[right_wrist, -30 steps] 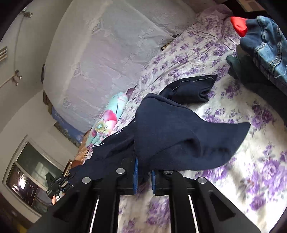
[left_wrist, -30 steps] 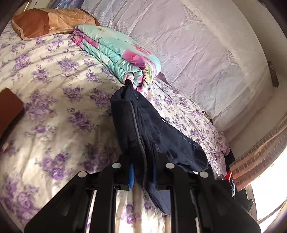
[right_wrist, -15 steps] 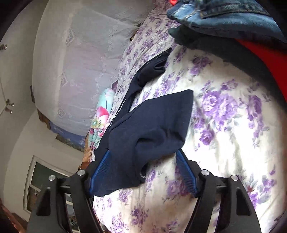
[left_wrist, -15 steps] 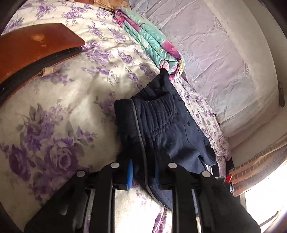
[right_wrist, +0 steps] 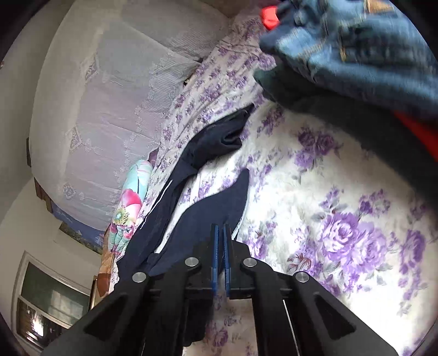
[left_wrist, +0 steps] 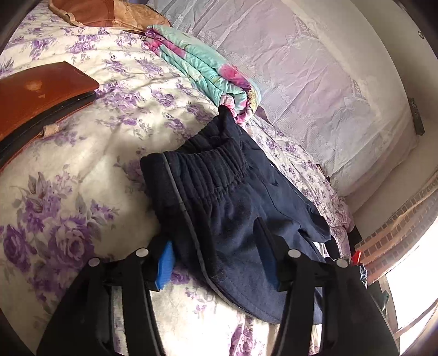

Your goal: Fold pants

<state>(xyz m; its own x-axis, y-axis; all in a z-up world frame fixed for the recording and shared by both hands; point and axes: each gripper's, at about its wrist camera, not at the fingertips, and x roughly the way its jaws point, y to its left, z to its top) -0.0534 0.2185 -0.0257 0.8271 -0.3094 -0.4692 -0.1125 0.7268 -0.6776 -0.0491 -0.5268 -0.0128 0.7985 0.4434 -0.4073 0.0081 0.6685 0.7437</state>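
Note:
Dark navy pants [left_wrist: 227,208] lie on the floral bed sheet [left_wrist: 82,164], ribbed waistband toward me and legs trailing to the far right. My left gripper [left_wrist: 216,263] is open, its blue pads on either side of the waist end, which rests on the bed. In the right wrist view the pants' legs [right_wrist: 216,202] stretch away along the bed, one cuff bunched farther off. My right gripper [right_wrist: 220,246] has its jaws closed together just above the near leg's edge; no cloth shows between the pads.
A folded turquoise quilt [left_wrist: 208,68] and a brown pillow [left_wrist: 104,11] lie at the bed's head. A brown board [left_wrist: 35,98] rests on the left. A pile of jeans and red cloth [right_wrist: 356,54] sits to the right. A white lace headboard cover [left_wrist: 314,82] stands behind.
My left gripper has opened and let go of the waistband, which now lies on the bed. My right gripper, open half a second ago, has closed beside the leg.

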